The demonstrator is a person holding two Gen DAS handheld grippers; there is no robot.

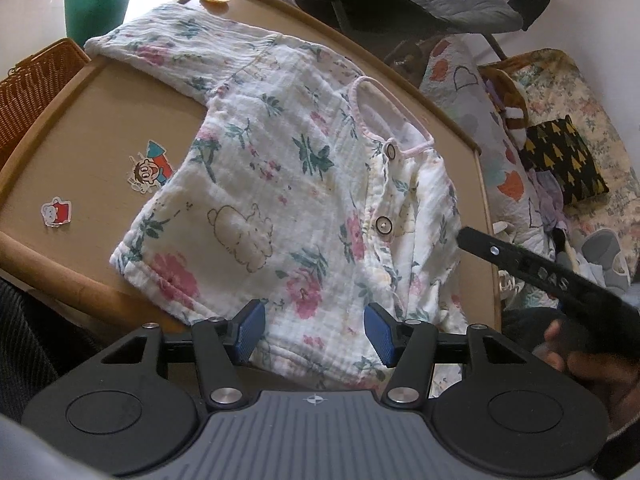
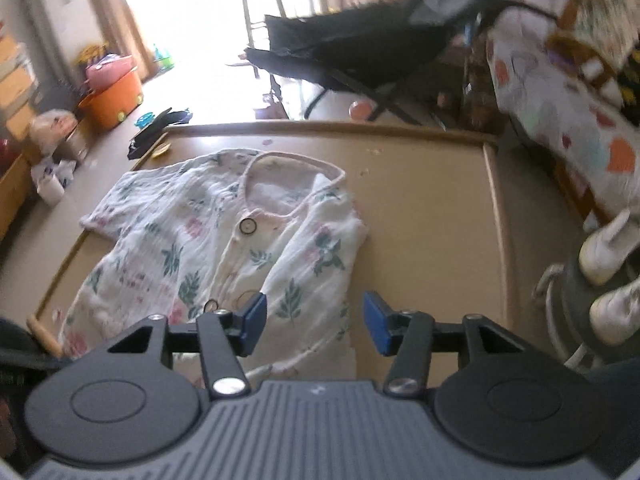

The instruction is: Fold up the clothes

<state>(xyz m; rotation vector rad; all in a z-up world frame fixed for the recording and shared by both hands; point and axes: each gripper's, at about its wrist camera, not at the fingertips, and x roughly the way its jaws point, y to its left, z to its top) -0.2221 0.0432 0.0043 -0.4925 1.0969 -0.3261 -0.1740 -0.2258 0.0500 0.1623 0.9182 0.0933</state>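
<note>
Both grippers are hanging with jaws parted, pads pressing nothing: the left gripper [image 1: 315,330] over the hem of the floral shirt [image 1: 288,184], the right gripper [image 2: 316,326] beside its folded side. The shirt is lying on the rimmed table [image 2: 432,216]. Off the table's far corner, an orange tub [image 2: 114,100] is carrying a pink basin [image 2: 109,69].

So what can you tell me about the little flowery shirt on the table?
The small white crinkled-cotton shirt with pink flowers and green leaves lies front up on the tan wooden table with a raised rim. It has a pink-trimmed neckline, round snap buttons down the front and a bear outline near the hem. One sleeve stretches out flat; the other side is folded over the body. The hem reaches the table's near edge. Both grippers hang open above it, neither gripping it.
</note>
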